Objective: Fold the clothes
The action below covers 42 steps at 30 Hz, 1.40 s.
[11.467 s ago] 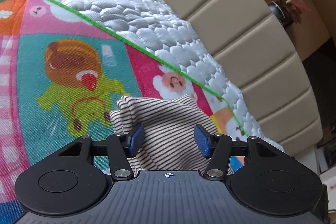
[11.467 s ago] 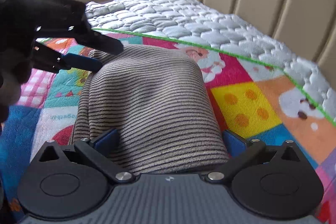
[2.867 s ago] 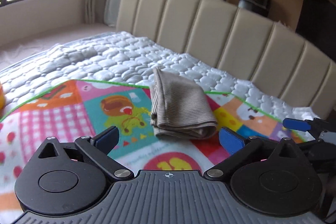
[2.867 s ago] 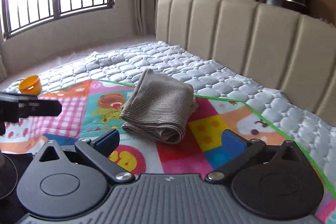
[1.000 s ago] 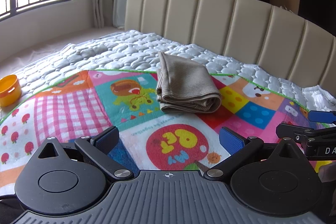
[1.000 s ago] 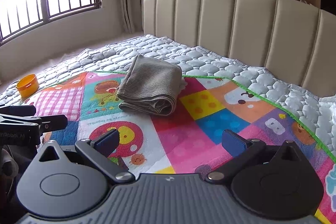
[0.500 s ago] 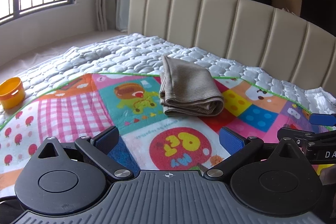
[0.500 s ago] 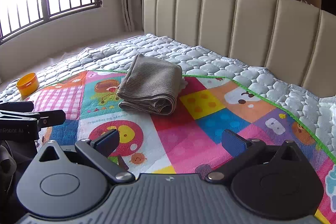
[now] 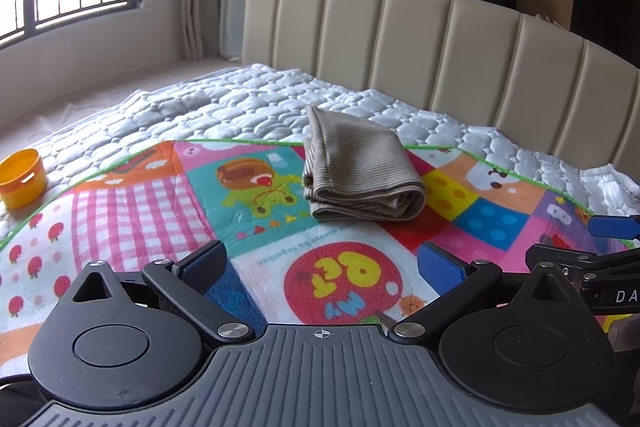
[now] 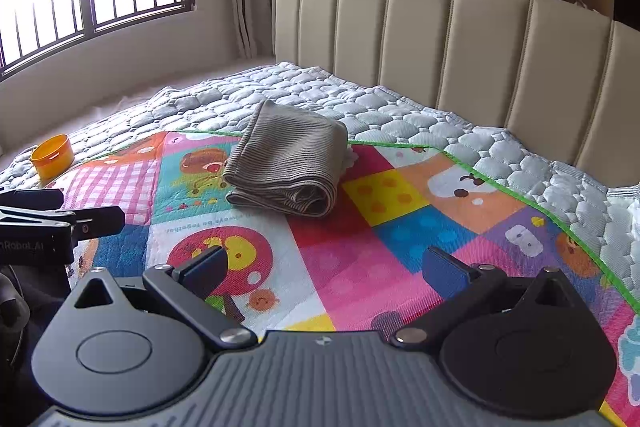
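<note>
1. Broadly, the bed (image 9: 248,103) carries a bright mat (image 9: 132,195) reaching toward its headboard edge.
2. Folded striped garment (image 9: 356,171) lies at the mat's far edge; folding looks done.
3. Left gripper (image 9: 320,261) and right gripper (image 10: 322,265) hover apart, fingers spread, empty.
4. Orange cup (image 9: 22,177) at the mat's left edge; contents unseen.

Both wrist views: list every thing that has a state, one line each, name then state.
striped garment: folded into a compact bundle, lying on the play mat, not held.
left tongs: open, empty, clear of the garment.
right tongs: open, empty, clear of the garment.
play mat: spread flat over the quilted bed cover.
orange cup: upright on the quilt, beside the mat's edge.
</note>
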Each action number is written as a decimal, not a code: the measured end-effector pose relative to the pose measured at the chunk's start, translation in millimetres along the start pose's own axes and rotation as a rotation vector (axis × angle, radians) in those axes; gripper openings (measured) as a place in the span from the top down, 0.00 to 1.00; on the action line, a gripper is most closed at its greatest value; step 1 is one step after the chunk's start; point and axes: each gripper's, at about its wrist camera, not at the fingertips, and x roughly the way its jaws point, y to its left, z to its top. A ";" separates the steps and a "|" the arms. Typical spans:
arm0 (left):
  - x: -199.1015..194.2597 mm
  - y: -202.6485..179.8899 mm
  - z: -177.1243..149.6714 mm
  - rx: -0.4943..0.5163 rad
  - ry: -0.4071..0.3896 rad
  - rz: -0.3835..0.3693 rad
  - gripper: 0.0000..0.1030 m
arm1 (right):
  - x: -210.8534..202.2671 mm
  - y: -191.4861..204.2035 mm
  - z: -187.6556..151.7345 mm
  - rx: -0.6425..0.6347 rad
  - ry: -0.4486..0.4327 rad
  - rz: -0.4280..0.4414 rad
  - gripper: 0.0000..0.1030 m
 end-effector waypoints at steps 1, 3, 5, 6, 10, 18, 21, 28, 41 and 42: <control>-0.4 0.7 0.2 -0.004 -0.004 0.007 0.00 | 0.0 0.2 -0.2 -0.001 0.000 0.000 0.00; -2.8 2.0 0.7 -0.011 -0.019 0.018 0.00 | 0.5 0.0 -0.2 -0.002 0.001 0.000 0.00; -5.0 2.8 1.0 -0.014 -0.032 0.018 0.00 | 0.7 0.3 -0.2 -0.002 0.001 0.000 0.00; -5.1 2.1 1.0 -0.007 -0.032 0.015 0.00 | 0.7 0.3 -0.2 -0.002 0.001 0.000 0.00; -3.4 -2.6 0.0 0.029 -0.018 0.008 0.00 | 1.0 0.3 0.0 -0.002 0.001 0.000 0.00; -1.7 -4.0 -1.6 0.034 -0.003 0.001 0.00 | 1.0 -0.1 -0.4 -0.004 0.003 0.001 0.00; -1.6 -4.2 -1.4 0.036 0.000 0.002 0.00 | 1.1 0.2 -0.3 -0.003 0.003 0.001 0.00; -1.5 -3.9 -1.5 0.037 0.005 0.002 0.00 | 1.5 0.0 -0.1 -0.002 0.005 0.002 0.00; -2.0 -5.1 -1.9 0.043 0.004 -0.001 0.00 | 0.8 0.5 -0.6 -0.001 0.003 0.000 0.00; -2.2 -5.4 -2.1 0.044 0.003 -0.001 0.00 | 0.7 0.0 -0.6 0.001 0.003 -0.001 0.00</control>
